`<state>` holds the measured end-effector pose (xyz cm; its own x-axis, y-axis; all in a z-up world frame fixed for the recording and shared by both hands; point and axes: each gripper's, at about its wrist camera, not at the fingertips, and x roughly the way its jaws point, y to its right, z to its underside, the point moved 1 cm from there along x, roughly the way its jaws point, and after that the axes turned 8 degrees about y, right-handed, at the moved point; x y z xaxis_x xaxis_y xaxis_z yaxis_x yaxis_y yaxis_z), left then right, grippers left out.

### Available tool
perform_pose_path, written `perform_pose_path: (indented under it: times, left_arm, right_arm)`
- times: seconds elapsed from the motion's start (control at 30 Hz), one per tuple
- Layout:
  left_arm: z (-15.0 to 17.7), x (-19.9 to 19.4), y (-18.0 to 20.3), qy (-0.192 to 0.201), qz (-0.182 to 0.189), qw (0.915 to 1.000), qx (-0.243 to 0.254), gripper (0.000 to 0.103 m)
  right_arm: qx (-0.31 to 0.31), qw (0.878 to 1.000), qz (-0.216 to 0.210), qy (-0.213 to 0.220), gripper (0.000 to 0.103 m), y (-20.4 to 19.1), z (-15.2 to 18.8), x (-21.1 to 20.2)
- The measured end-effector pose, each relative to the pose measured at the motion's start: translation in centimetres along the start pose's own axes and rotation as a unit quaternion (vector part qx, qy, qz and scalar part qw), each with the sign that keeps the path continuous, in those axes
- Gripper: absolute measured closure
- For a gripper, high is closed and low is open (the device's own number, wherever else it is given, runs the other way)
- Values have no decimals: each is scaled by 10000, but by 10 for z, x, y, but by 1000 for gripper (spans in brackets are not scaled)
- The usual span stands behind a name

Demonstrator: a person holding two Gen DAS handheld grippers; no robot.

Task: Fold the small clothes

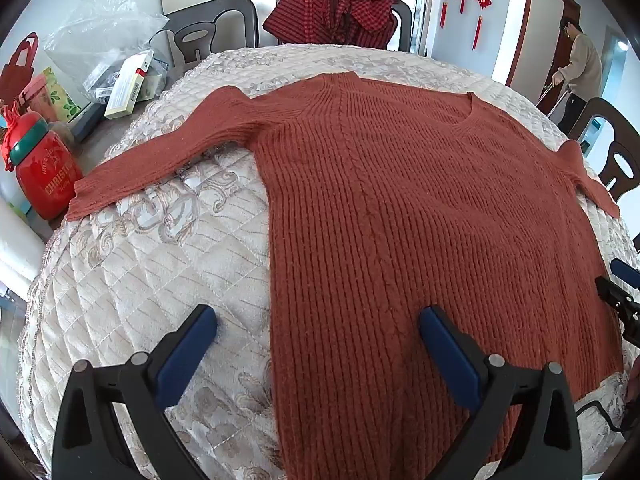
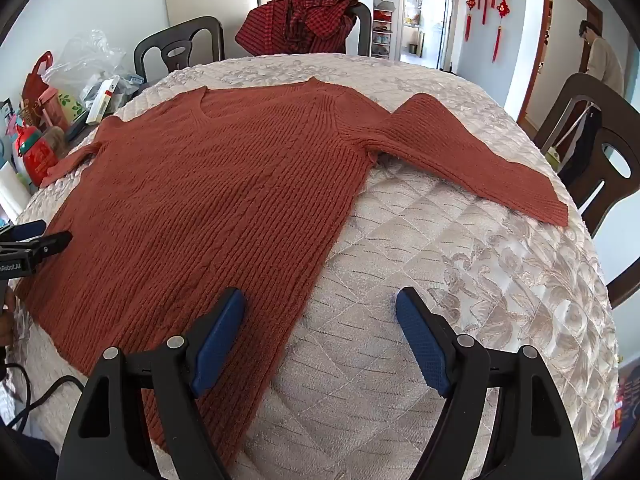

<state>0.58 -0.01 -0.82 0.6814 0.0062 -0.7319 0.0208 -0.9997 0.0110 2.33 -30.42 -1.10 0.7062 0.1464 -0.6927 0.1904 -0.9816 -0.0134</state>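
1. Rust-coloured ribbed knit: the sweater [image 1: 420, 208] lies flat and face up on the quilted table cover [image 1: 132, 288], body spread smooth, neckline toward the far side, both sleeves stretched outward. Nothing is folded yet.
2. It looks thick, soft and limp, so I judge it will sag and drape once lifted instead of holding a crease; the fuzzy rib should grip the pads well and is unlikely to slip.
3. Good places to take hold seem to be the hem corners near the camera or the left sleeve cuff [image 1: 86, 196] and right sleeve cuff [image 2: 548, 204], where a single edge is free to pinch.
4. The left gripper [image 1: 318, 322] hangs above the sweater's left side edge, jaws spread wide, nothing between them.
5. The right gripper [image 2: 320, 304] hangs over the opposite side edge, also gaping and empty.
6. Further out: a red jar [image 1: 42, 164] and boxes at the table's left, a checked garment [image 1: 336, 12] over a far chair, a person [image 1: 580, 68] in the doorway.
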Motion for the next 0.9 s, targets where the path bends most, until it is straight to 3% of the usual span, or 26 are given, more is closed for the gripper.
perform_pose_path:
  times: [0.9]
  left_arm:
    - [0, 0, 0, 56, 14, 10000, -12, 0]
  right_arm:
    - [0, 10000, -1, 10, 25, 0, 0, 0]
